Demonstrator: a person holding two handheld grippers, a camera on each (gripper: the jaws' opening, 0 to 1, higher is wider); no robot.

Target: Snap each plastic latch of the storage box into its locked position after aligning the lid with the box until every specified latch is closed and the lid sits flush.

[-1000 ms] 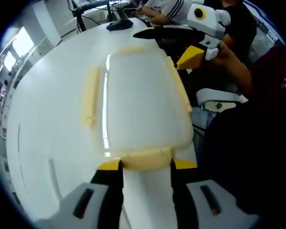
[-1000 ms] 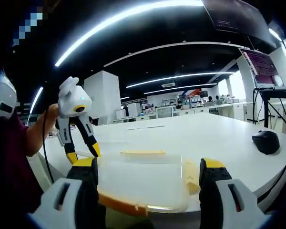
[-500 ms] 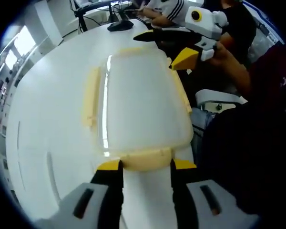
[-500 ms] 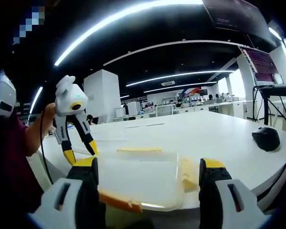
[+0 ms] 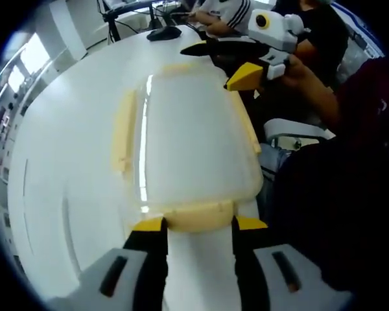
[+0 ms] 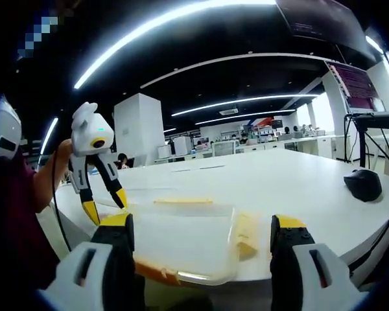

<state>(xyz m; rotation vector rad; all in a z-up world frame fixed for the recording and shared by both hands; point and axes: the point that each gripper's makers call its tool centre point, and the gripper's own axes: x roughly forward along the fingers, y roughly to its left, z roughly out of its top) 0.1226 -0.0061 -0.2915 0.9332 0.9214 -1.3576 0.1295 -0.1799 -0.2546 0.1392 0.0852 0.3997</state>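
A storage box with a translucent lid (image 5: 194,136) lies on the white table (image 5: 58,168), with pale yellow latches on its left (image 5: 123,129), right (image 5: 247,126), far (image 5: 181,67) and near (image 5: 198,217) sides. My left gripper (image 5: 199,224) is open, its yellow-tipped jaws straddling the near latch. My right gripper (image 5: 207,67) hovers open at the box's far right corner. In the right gripper view, the right gripper (image 6: 202,221) is open over the lid (image 6: 181,233), with a latch (image 6: 246,236) near its right jaw. The left gripper (image 6: 106,208) stands open at the box's left end.
A black mouse (image 6: 363,184) lies on the table (image 6: 292,178) to the right, and the mouse (image 5: 163,32) shows beyond the box's far end. A seated person (image 5: 227,10) is at the table's far edge. The table edge runs close along the box's right side.
The right gripper has moved a little closer to the box's far right corner. The left gripper stays around the near latch. The box has not visibly moved.
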